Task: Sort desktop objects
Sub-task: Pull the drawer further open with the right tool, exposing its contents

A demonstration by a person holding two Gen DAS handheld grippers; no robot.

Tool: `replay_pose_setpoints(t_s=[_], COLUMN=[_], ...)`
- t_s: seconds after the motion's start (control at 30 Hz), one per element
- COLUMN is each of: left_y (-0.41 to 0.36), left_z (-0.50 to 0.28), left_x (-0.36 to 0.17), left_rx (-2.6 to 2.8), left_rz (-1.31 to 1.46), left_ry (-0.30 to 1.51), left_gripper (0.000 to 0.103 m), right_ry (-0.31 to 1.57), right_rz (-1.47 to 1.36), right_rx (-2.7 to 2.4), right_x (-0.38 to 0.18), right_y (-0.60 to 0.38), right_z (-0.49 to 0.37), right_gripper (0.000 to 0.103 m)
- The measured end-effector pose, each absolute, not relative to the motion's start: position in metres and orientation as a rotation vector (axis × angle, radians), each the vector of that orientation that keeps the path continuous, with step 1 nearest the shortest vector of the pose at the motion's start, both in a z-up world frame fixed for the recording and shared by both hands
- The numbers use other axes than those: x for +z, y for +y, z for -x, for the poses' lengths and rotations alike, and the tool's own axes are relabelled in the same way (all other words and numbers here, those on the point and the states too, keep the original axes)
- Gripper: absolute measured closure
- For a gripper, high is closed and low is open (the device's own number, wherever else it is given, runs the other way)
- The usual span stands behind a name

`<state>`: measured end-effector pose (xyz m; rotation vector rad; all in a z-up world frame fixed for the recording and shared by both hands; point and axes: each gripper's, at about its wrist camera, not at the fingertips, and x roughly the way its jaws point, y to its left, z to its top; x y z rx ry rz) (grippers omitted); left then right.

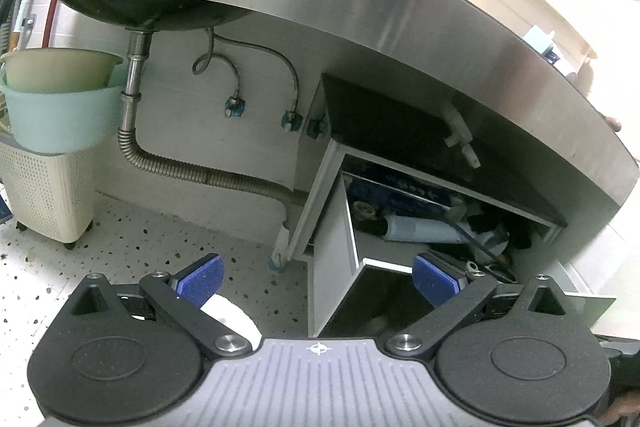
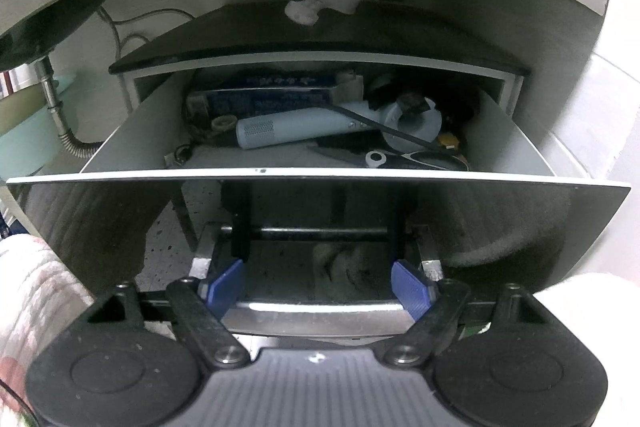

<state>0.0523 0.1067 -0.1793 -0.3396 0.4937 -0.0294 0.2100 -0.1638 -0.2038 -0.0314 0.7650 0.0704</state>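
Blue pads of the right claw [image 2: 318, 287] sit half-spread astride the drawer handle [image 2: 316, 233], apparently holding the drawer [image 2: 316, 175] out. Inside lie a pale-blue hair dryer [image 2: 304, 131], scissors [image 2: 416, 159] and a blue box [image 2: 272, 95]. The left claw [image 1: 318, 277] hangs spread and empty beside it, under the steel desk [image 1: 360, 11].

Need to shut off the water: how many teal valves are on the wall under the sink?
3. The left valve ends the looped hose, the middle valve ends the second hose, and the right valve sits against the cabinet. Others may hide behind it.
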Motion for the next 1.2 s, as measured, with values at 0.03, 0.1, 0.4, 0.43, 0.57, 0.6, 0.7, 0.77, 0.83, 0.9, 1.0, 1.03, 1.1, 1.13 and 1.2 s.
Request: replay_pose_setpoints(t_s=[0.03,0.1,0.4,0.43,0.57,0.6,0.7,0.77,0.83,0.9,1.0,1.03,1.1,1.13,1.2], left_y=[0.107,0.107,0.109,0.109,0.109,0.109,0.110,0.111,0.110,0.109,0.105,0.104,0.103,0.103,0.102], left_z=[-0.053,-0.052,-0.053,-0.054,-0.053,-0.053,-0.053,-0.053,-0.053,-0.052,-0.051,-0.051,-0.051,-0.051,-0.051], left_x=[-0.179,-0.179,-0.180,-0.179,-0.179,-0.179,-0.180,-0.180,-0.180,-0.180,-0.179,-0.179,-0.179,-0.179,-0.180], left_rx=[-0.029,-0.029,-0.028,-0.029,-0.030,-0.030,-0.027,-0.025,-0.025,-0.026,-0.031,-0.033,-0.034,-0.034,-0.037], left_rz=[0.340,0.340,0.346,0.346,0.342,0.340,0.341,0.343,0.340,0.330,0.308,0.304,0.299,0.296,0.290], left_ry=[0.493,0.493,0.496,0.496,0.497,0.497,0.498,0.501,0.502,0.497,0.495,0.496,0.498,0.499,0.502], left_gripper=[0.001,0.001,0.001,0.001,0.001,0.001,0.001,0.001,0.001,0.001,0.001,0.001,0.001,0.001,0.001], right_ry=[0.767,0.774,0.810,0.813,0.821,0.823,0.825,0.826,0.825,0.820,0.818,0.815,0.801,0.789,0.758], right_rz=[0.030,0.030,0.030,0.029,0.028,0.026,0.028,0.030,0.029,0.023,0.012,0.003,-0.014,-0.021,-0.024], right_rx=[0.070,0.069,0.068,0.068,0.069,0.068,0.069,0.071,0.071,0.073,0.082,0.084,0.088,0.092,0.106], right_x=[-0.203,-0.202,-0.199,-0.199,-0.200,-0.200,-0.200,-0.201,-0.201,-0.201,-0.198,-0.196,-0.190,-0.187,-0.178], right_y=[-0.164,-0.163,-0.163,-0.163,-0.164,-0.164,-0.164,-0.165,-0.165,-0.167,-0.170,-0.172,-0.176,-0.179,-0.184], right_z=[-0.211,-0.213,-0.218,-0.218,-0.220,-0.221,-0.223,-0.223,-0.224,-0.221,-0.218,-0.216,-0.210,-0.206,-0.197], right_gripper=[0.022,0.022,0.022,0.022,0.022,0.022,0.022,0.022,0.022,0.023,0.023,0.023,0.023,0.023,0.022])
